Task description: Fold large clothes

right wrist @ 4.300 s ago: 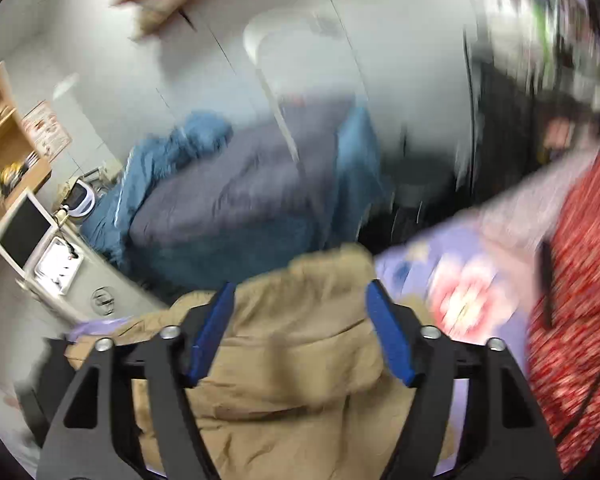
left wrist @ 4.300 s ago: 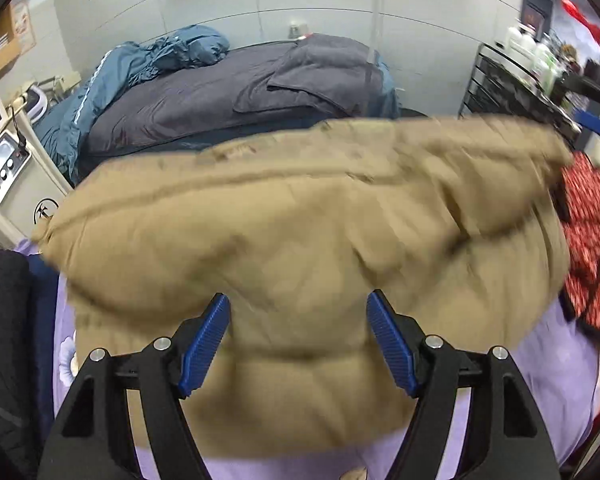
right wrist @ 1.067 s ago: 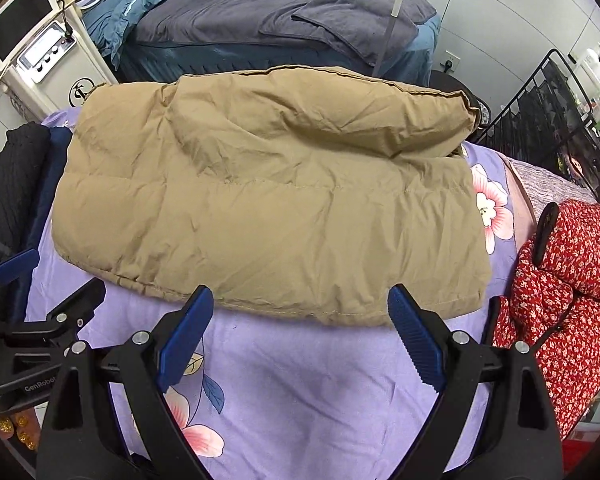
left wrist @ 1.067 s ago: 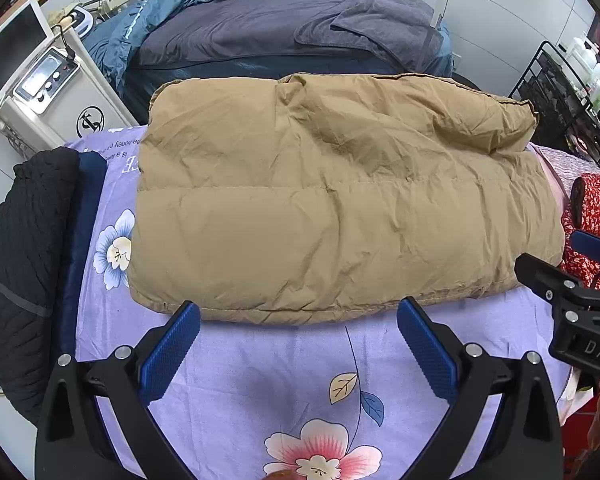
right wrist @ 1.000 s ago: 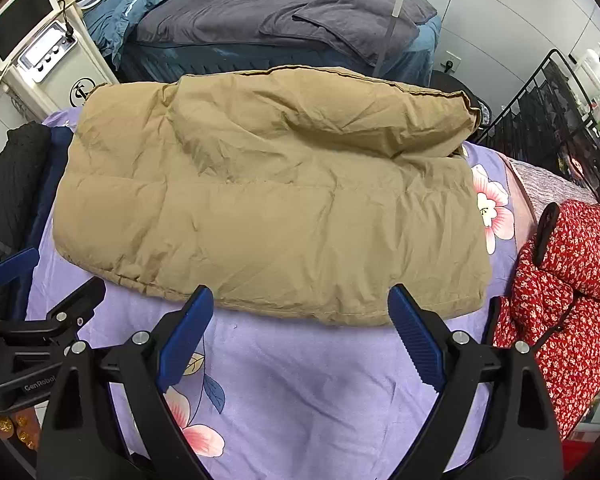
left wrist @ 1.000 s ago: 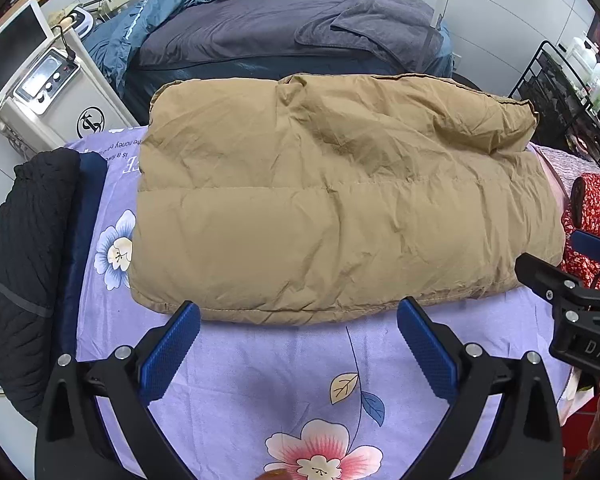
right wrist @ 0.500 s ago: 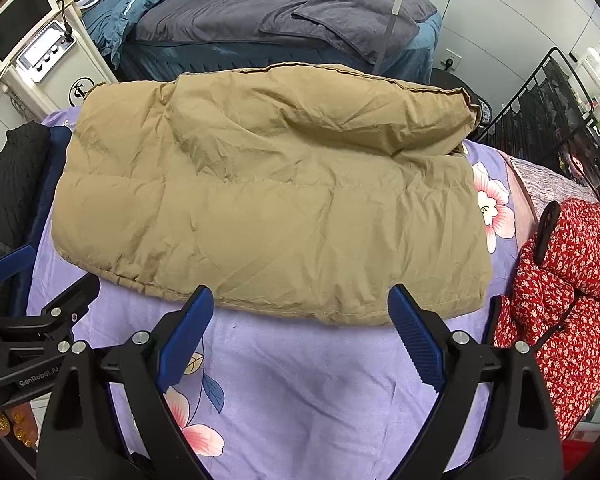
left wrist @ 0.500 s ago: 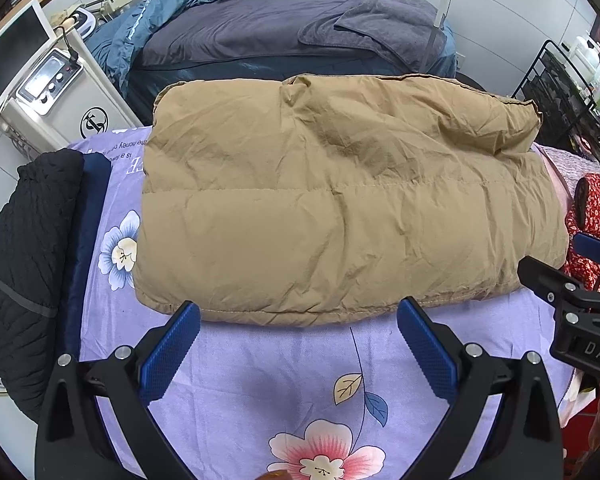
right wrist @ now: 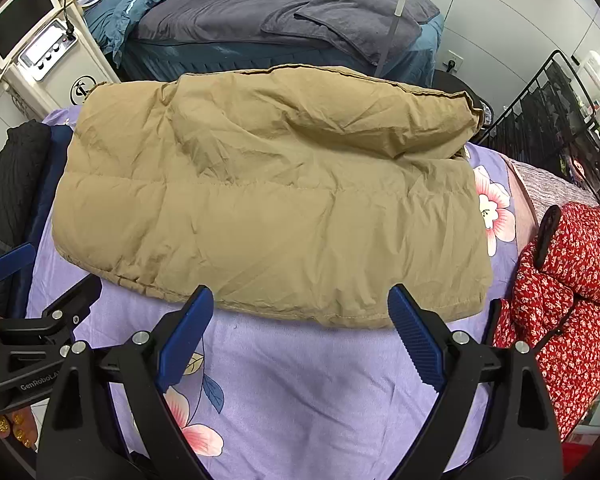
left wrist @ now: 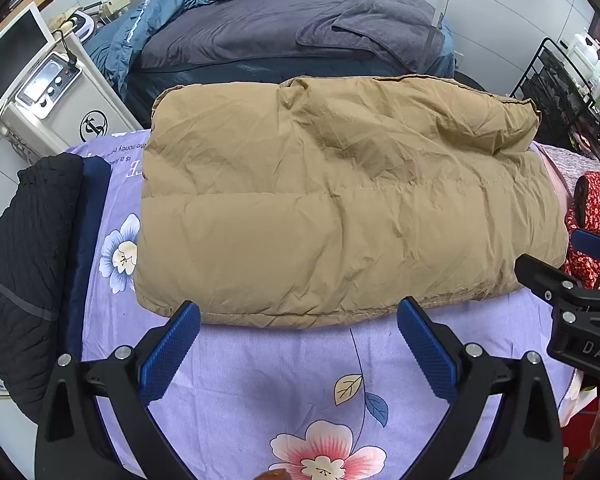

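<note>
At my far left a black knitted garment (left wrist: 28,248) lies folded beside a navy one (left wrist: 88,240), both at the edge of the purple floral sheet (left wrist: 300,380). The tan puffer jacket (left wrist: 340,208) lies folded in the middle of that sheet, a thick, crinkled rectangle with quilt seams across it; what I take to be a sleeve or hood is tucked along its far edge, though the folds hide which. Its long axis runs left to right across my view, the hemmed edge facing me. My left gripper (left wrist: 298,344) hangs just short of that near edge, jaws spread wide, holding and touching nothing. My right gripper (right wrist: 300,328) sits the same way further right, wide apart and empty. Beyond the jacket's right end lies a red floral garment (right wrist: 572,300).
</note>
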`<act>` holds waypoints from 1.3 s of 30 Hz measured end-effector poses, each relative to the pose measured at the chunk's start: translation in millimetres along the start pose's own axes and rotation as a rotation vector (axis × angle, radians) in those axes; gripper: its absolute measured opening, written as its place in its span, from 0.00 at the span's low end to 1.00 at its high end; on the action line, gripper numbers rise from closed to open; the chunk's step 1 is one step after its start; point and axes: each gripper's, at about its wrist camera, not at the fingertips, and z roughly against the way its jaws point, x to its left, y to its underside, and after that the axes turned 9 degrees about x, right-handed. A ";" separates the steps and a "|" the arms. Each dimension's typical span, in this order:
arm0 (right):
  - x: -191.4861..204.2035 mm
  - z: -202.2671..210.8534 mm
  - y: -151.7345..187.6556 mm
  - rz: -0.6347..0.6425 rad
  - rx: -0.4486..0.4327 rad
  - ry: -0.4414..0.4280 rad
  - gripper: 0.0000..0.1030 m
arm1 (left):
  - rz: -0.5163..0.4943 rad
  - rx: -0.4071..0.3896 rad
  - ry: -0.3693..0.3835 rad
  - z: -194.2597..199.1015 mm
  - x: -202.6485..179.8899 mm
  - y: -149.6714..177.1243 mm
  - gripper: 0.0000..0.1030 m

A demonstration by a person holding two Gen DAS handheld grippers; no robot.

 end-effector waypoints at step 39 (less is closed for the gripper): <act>1.2 -3.5 3.5 0.002 0.009 0.003 0.86 | -0.007 -0.001 0.015 -0.3 -0.1 3.0 0.94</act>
